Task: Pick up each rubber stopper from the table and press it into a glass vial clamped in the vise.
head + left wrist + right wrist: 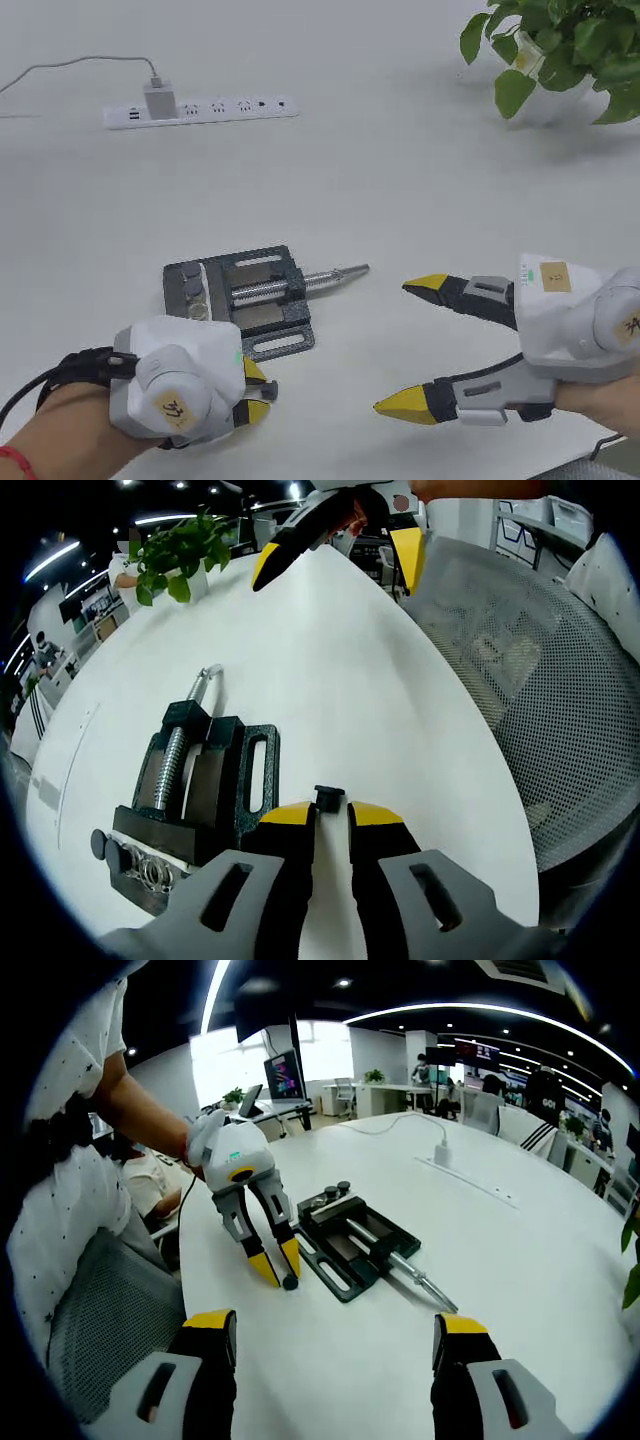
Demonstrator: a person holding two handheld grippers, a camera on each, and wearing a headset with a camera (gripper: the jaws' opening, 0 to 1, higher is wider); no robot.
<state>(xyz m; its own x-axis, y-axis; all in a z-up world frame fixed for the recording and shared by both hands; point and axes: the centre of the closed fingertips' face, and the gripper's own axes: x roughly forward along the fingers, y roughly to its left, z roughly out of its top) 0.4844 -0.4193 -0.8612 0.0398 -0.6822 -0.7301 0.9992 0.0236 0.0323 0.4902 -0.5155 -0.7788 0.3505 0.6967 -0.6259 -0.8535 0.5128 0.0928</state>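
Note:
The dark metal vise (262,300) lies on the white table, with its screw handle (338,274) pointing right. At its left end it clamps a row of glass vials (196,300); two carry black stoppers and a clear one (150,872) stands unstoppered. My left gripper (254,390) sits low just in front of the vise, shut on a small black rubber stopper (328,798) pinched between its yellow tips, close to the table. My right gripper (412,345) hovers to the right of the vise, open and holding nothing; its jaws stand wide apart in its own view (335,1328).
A white power strip (200,110) with a charger (158,98) plugged in lies at the back left. A potted plant (560,50) stands at the back right. A mesh chair seat (520,680) is beyond the table's near edge.

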